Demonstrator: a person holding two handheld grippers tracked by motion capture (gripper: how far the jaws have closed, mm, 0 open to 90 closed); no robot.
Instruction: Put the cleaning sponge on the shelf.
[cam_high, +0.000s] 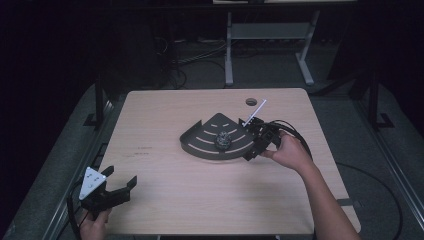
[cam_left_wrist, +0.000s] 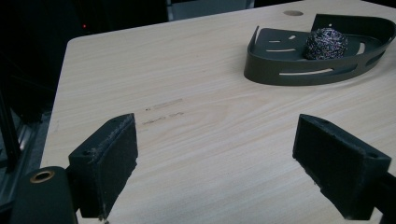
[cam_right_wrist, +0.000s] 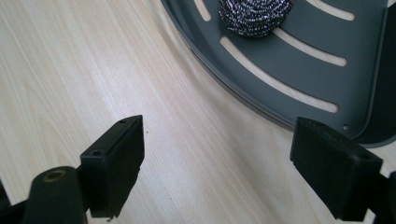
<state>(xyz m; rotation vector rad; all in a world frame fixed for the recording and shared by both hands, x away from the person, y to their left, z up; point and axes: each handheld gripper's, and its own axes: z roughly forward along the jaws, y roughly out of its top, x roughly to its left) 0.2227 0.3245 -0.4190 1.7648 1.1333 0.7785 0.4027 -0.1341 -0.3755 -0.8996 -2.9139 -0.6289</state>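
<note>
Fingers (cam_right_wrist: 116, 163) of the right gripper (cam_high: 258, 141): spread wide, empty, at the right end of the corner shelf tray (cam_high: 200, 142), one finger just beside its curved rim. Tray: dark grey, slotted, quarter-round, right of the table's (cam_high: 165, 190) middle. Steel wool scourer (cam_high: 223, 139): lay inside the tray. Left gripper (cam_high: 116, 186): fingers apart, empty, near the table's front left corner.

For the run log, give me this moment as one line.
right gripper: open, at corner tray edge | steel scourer: in tray | left gripper: open, apart, near table front-left
</note>
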